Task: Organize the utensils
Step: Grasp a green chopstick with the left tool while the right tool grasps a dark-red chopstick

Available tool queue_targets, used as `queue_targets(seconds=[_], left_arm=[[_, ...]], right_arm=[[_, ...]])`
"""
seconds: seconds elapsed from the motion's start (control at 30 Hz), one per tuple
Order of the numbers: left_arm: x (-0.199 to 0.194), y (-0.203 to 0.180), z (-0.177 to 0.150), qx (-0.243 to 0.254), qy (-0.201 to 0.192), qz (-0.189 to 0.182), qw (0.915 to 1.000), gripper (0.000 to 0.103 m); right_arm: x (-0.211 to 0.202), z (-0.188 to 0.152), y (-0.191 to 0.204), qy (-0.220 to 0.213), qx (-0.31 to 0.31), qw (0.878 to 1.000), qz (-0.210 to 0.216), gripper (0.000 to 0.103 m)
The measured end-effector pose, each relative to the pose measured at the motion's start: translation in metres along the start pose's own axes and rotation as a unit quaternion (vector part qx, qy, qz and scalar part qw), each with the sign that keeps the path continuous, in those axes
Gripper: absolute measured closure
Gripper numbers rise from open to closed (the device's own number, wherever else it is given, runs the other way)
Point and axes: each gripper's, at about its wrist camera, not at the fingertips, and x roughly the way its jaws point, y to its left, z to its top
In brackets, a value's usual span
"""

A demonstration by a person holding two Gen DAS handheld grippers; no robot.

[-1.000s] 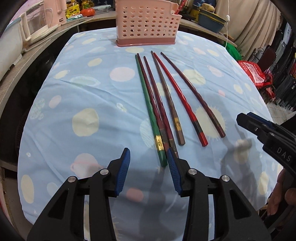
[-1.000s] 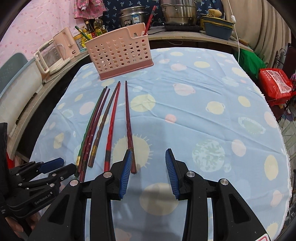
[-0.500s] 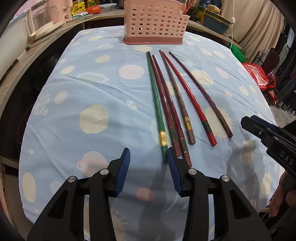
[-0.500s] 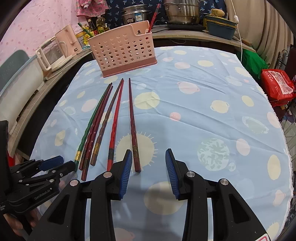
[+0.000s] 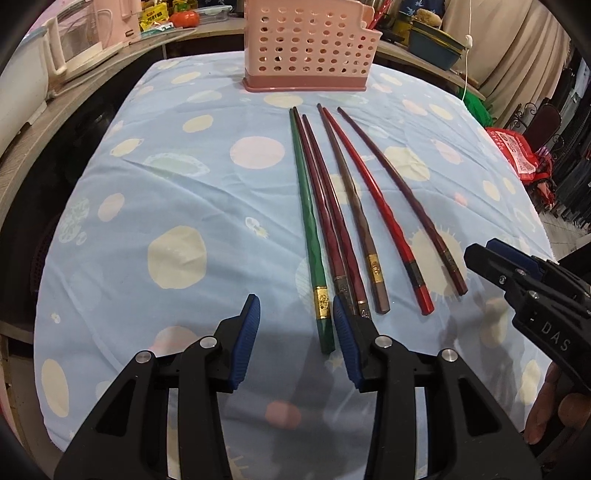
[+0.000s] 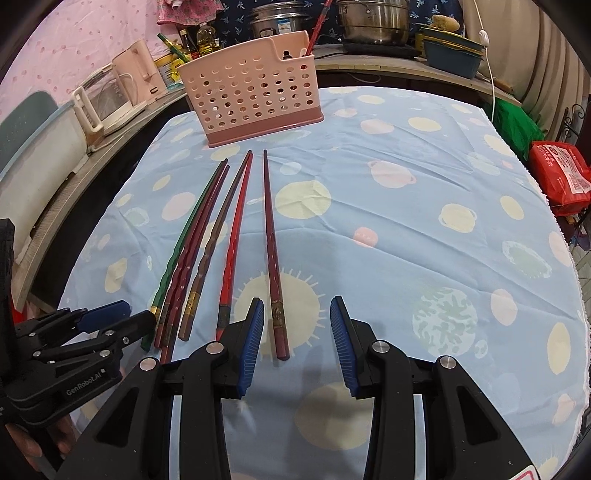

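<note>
Around you, a pink dotted wall (image 6: 92, 40), a cluttered wooden counter (image 6: 369, 68) with steel pots (image 6: 373, 18), and beige curtains (image 5: 517, 48).

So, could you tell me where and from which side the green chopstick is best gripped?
Probably at its thick end, just behind the gold band, coming from above with the left gripper. The green chopstick lies flat, outermost on the left; its right side touches a dark red chopstick, so straddling it looks tight.

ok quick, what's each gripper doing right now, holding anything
left gripper: jaws open, holding nothing, the butt of the green chopstick lies between them.
right gripper: jaws open, holding nothing, over the end of the dark red chopstick.
</note>
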Motion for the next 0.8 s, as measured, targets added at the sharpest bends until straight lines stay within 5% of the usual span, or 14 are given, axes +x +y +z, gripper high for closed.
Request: queue_targets(seconds=[0.57, 0.8], left_arm=[[0.002, 0.005, 0.0, -0.006, 0.003, -0.019, 0.9998, 0.096], [-0.002, 0.002, -0.005, -0.004, 0.003, -0.024, 0.9997, 0.096]], right_arm=[[0.023, -0.007, 0.014, 0.02, -0.031, 0.999, 0.0, 0.089], [0.018, -0.011, 0.01, 0.02, -0.031, 0.999, 0.001, 0.095]])
